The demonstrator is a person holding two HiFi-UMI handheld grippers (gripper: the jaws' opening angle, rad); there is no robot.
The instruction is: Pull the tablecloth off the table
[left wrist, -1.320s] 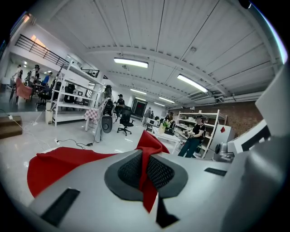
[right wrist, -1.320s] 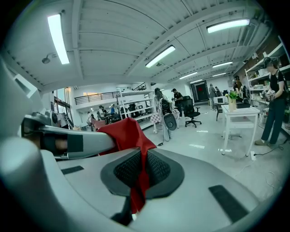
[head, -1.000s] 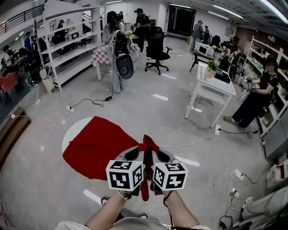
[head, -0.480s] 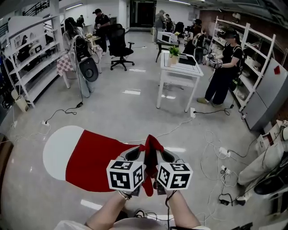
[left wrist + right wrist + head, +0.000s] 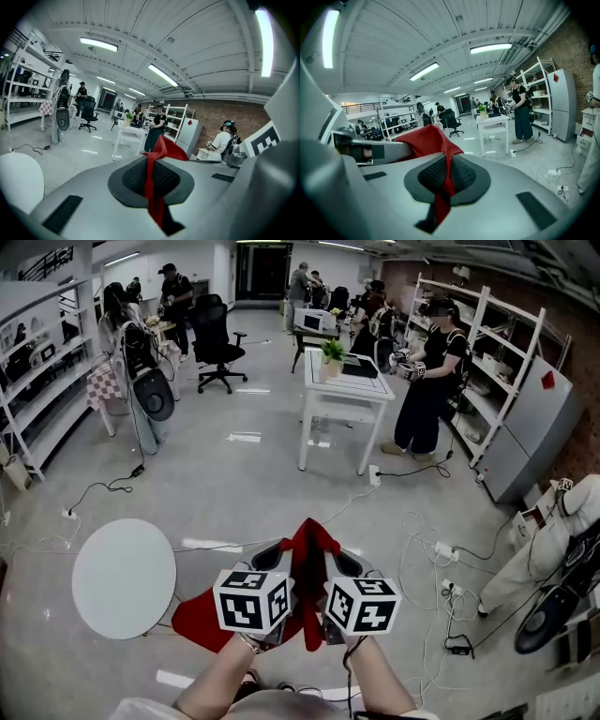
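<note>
The red tablecloth (image 5: 310, 545) is bunched between my two grippers, and its free end (image 5: 199, 619) hangs down beside the round white table (image 5: 124, 577), whose top is bare. My left gripper (image 5: 285, 557) and right gripper (image 5: 335, 559) are held side by side in front of me, each shut on a fold of the cloth. In the left gripper view the tablecloth (image 5: 154, 183) runs pinched through the left gripper (image 5: 152, 161). In the right gripper view the tablecloth (image 5: 429, 140) bulges above the right gripper (image 5: 446, 165), which clamps it.
Ahead stands a white rectangular table (image 5: 341, 388) with a plant, and a person (image 5: 427, 381) stands beside it. Cables and power strips (image 5: 441, 554) lie on the floor at the right. An office chair (image 5: 217, 334) and shelves (image 5: 42, 399) are at the back left.
The cloth has slid off the round table, which now shows bare white. Both grippers have swung right together, still clamped on the cloth.
</note>
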